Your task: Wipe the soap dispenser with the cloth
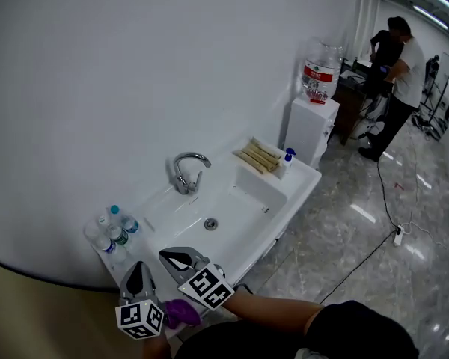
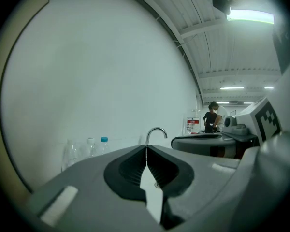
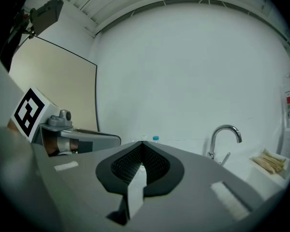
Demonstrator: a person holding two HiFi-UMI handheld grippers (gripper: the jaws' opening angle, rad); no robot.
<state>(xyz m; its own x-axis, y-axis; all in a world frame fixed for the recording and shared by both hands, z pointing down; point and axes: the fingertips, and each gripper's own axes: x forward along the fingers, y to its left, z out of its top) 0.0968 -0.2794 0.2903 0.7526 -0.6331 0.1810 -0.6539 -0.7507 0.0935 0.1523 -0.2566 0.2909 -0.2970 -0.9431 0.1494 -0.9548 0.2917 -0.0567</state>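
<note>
Both grippers hung at the near-left corner of the sink point(image 1: 232, 214), side by side, and neither held anything. The left gripper point(image 1: 138, 271) had its jaws closed tip to tip, with only the faucet point(image 2: 155, 132) showing past them in its own view. The right gripper point(image 3: 142, 145) was closed the same way, its ribbed pads meeting at the front with nothing between them. The soap dispenser point(image 1: 288, 160), a small white bottle with a blue pump top, stood upright on the sink's far right ledge, just beside a stack of folded beige cloths point(image 1: 257, 156). Both were well apart from the grippers, with the whole basin lying between. The stack also showed low at the right of the right gripper view point(image 3: 268, 160). Neither jaw had a cloth and nothing touched the dispenser, so no wiping was under way at this moment. The dispenser was too small and distant in every view to tell whether its surface had been wiped. The scene would fit a cloth waiting in the stack to be taken up as well as one laid back there after the wipe. A few water bottles point(image 1: 114, 230) stood at the sink's left end, nearer the grippers.
</note>
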